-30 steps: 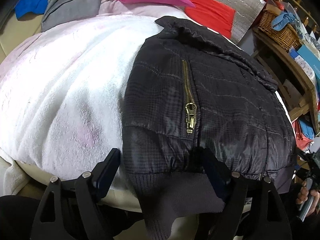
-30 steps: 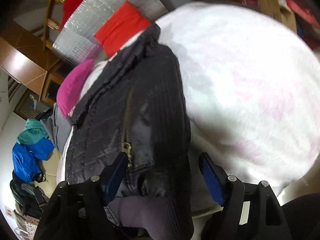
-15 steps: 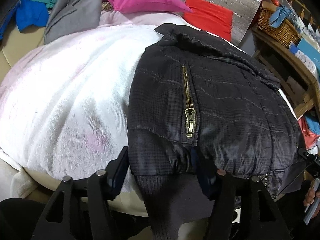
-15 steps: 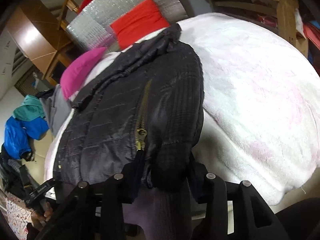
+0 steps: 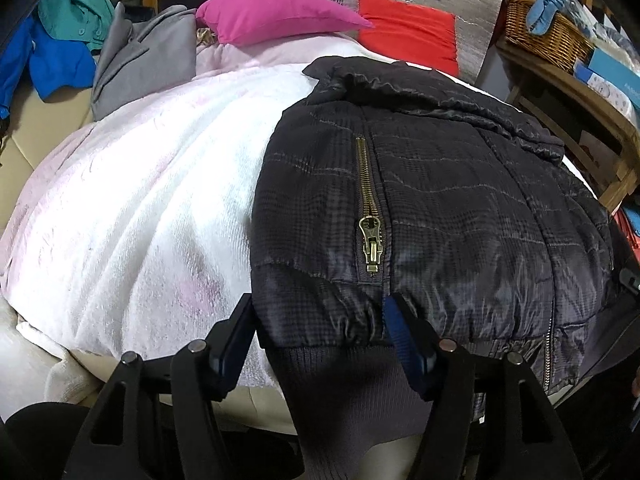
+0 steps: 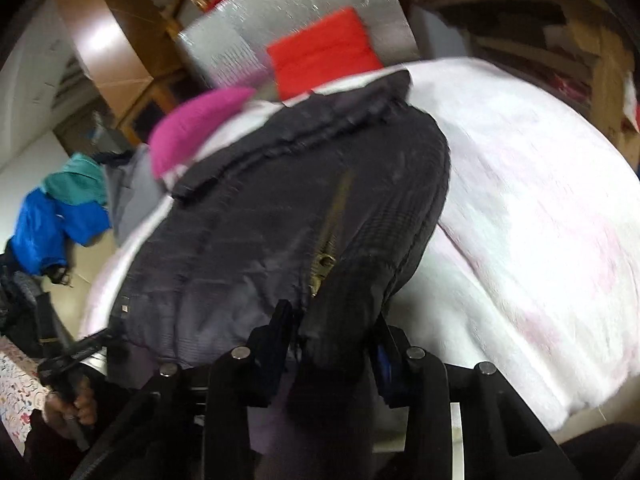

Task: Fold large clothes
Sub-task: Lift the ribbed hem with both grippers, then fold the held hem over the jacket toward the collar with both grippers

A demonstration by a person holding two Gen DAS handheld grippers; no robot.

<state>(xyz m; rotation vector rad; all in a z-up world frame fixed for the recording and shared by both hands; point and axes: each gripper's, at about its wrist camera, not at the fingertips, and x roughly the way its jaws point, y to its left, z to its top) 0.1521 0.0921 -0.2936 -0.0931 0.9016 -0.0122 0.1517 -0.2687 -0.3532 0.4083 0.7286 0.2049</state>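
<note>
A black quilted jacket (image 5: 460, 200) lies on a white fleece blanket (image 5: 140, 220), collar at the far side. A brass zip (image 5: 368, 216) runs down its near left part, which ends in a ribbed cuff (image 5: 344, 380). My left gripper (image 5: 320, 320) is shut on that puffy end just above the cuff, one finger on each side. In the right wrist view, the jacket (image 6: 248, 248) fills the middle. My right gripper (image 6: 330, 332) has a dark padded fold between its fingers, beside a zip (image 6: 328, 248). Its jaws are closing and the pads squeeze the fabric.
A pink pillow (image 5: 276, 16) and a red cushion (image 5: 408, 36) lie at the far side before a silver sheet. Grey, teal and blue clothes (image 5: 60, 44) are piled far left. A wicker basket (image 5: 548, 32) sits on a wooden shelf to the right. A hand (image 6: 68, 404) holds the other gripper.
The left jaws narrowed until they pinched the jacket's end, then held. The right jaws closed from wide apart onto the padded fold, and the right view rolled.
</note>
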